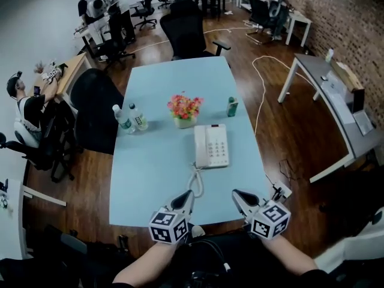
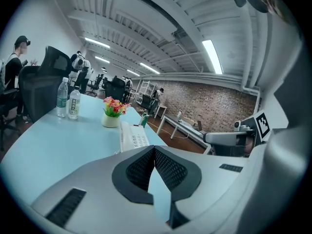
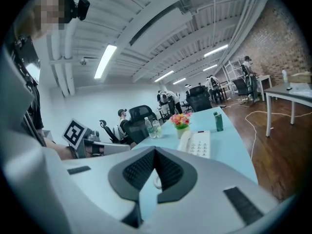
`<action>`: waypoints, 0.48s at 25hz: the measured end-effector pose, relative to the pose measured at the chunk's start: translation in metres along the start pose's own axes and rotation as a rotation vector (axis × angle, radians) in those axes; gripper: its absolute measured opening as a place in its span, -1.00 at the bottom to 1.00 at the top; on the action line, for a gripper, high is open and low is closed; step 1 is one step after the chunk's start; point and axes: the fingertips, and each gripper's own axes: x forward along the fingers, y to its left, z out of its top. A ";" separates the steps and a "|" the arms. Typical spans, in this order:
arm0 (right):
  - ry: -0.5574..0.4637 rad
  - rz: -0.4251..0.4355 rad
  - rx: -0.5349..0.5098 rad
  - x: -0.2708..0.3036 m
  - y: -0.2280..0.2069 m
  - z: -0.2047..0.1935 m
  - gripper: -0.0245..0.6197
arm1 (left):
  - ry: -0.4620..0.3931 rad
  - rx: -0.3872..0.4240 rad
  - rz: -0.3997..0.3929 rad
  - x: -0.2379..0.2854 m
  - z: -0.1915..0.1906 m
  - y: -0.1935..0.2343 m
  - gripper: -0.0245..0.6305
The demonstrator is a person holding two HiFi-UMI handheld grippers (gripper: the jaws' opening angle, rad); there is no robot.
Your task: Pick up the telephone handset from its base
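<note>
Left gripper (image 1: 187, 194): jaws clenched tip to tip with nothing between them, hanging over the near edge of the counter (image 1: 150, 185).
Right gripper (image 1: 237, 192): jaws also pressed together and empty, beside the left gripper with a gap between the two.
Cord (image 1: 197, 182): a curly loop on the counter just ahead of the left jaws, running on toward the telephone.
Telephone (image 1: 215, 146): a white desk set flat on the counter, ahead of both pairs of jaws and roughly between their lines. Neither pair touches it.
Handset (image 1: 200, 146): seated on the base along the telephone's left side, so it is the part nearest the left jaws' line. It is clear of both pairs.
Flower pot (image 1: 185, 111): just past the far end of the telephone, straight on from the jaws.
Bottles (image 1: 131, 118): two of them, farther out and off to the left of the left jaws.
Green carton (image 1: 232, 106): upright, past the telephone and ahead of the right jaws.
Done so far: by the look of it, nothing. The handset is on its base and no jaws are on it.
Left to do: probably everything. One pair of jaws has to spread, reach the handset, close around it and lift it off the base.
</note>
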 end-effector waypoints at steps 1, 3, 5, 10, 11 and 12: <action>0.009 0.007 -0.009 0.011 0.004 0.002 -0.88 | 0.007 0.003 -0.001 0.003 0.002 0.009 -0.92; 0.032 0.024 -0.036 0.029 0.012 0.005 -0.88 | 0.015 0.008 0.007 0.011 0.008 0.027 -0.92; 0.047 0.036 -0.054 0.040 0.015 0.007 -0.88 | 0.015 0.022 0.021 0.018 0.015 0.041 -0.92; 0.062 0.054 -0.055 0.058 -0.008 0.011 -0.88 | 0.000 0.124 0.074 0.056 0.037 0.059 -0.92; 0.063 0.061 -0.059 0.061 -0.015 0.012 -0.88 | -0.002 0.135 0.089 0.067 0.041 0.063 -0.92; 0.065 0.069 -0.063 0.062 -0.023 0.014 -0.88 | 0.000 0.143 0.107 0.079 0.044 0.065 -0.92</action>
